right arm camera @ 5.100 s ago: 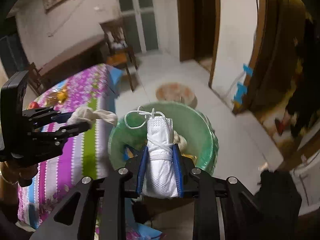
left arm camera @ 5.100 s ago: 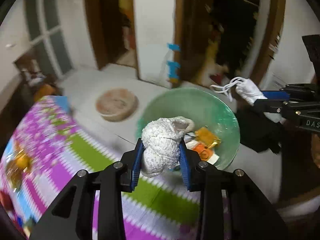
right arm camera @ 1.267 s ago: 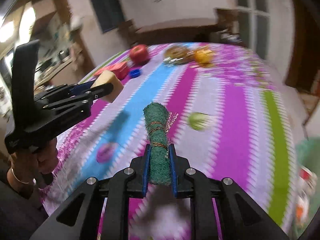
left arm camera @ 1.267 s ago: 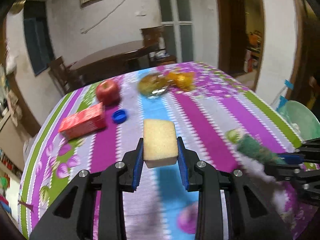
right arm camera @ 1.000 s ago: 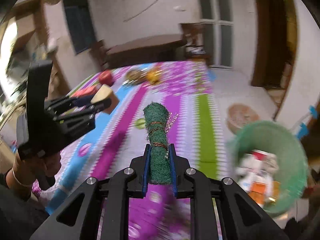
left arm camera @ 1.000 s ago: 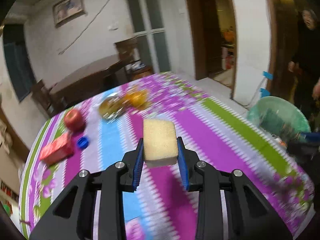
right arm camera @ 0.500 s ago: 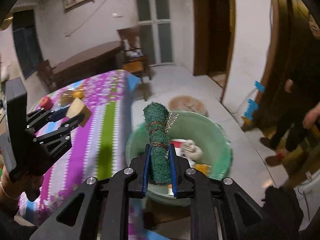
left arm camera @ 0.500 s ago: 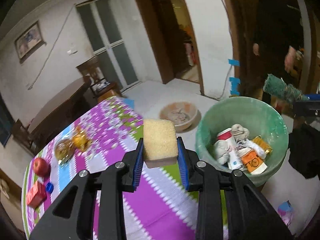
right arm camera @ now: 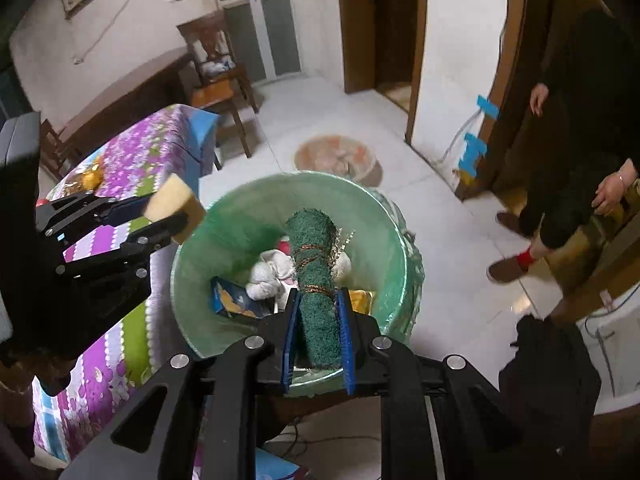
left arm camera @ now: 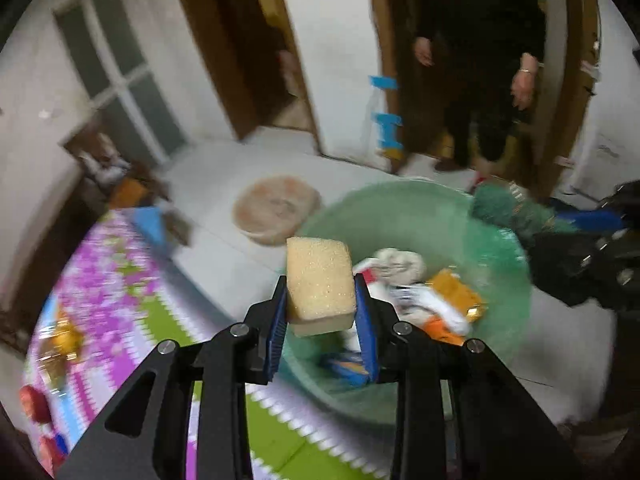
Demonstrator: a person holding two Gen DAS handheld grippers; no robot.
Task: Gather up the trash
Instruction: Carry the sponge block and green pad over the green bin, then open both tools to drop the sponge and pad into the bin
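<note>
My left gripper [left arm camera: 320, 304] is shut on a yellow sponge [left arm camera: 320, 280] and hangs over the near rim of the green trash bin [left arm camera: 420, 216]. My right gripper [right arm camera: 318, 312] is shut on a rolled green scouring pad [right arm camera: 316, 272] tied with gold thread, held above the same green trash bin [right arm camera: 240, 220]. The bin holds white wads, an orange wrapper and a blue packet. In the right wrist view the left gripper [right arm camera: 176, 216] with the sponge [right arm camera: 172, 200] sits at the bin's left rim. The pad [left arm camera: 504, 208] shows at the bin's right in the left wrist view.
A table with a purple flowered cloth [right arm camera: 120, 168] lies left of the bin. A person in dark clothes [right arm camera: 580, 128] stands at a doorway on the right. A round pinkish basin [right arm camera: 336, 156] sits on the tiled floor beyond the bin; a wooden chair [right arm camera: 216, 76] stands farther back.
Both grippers swung from over the table to above the green bin, still holding the sponge and the green pad. The bin now fills the centre of both views.
</note>
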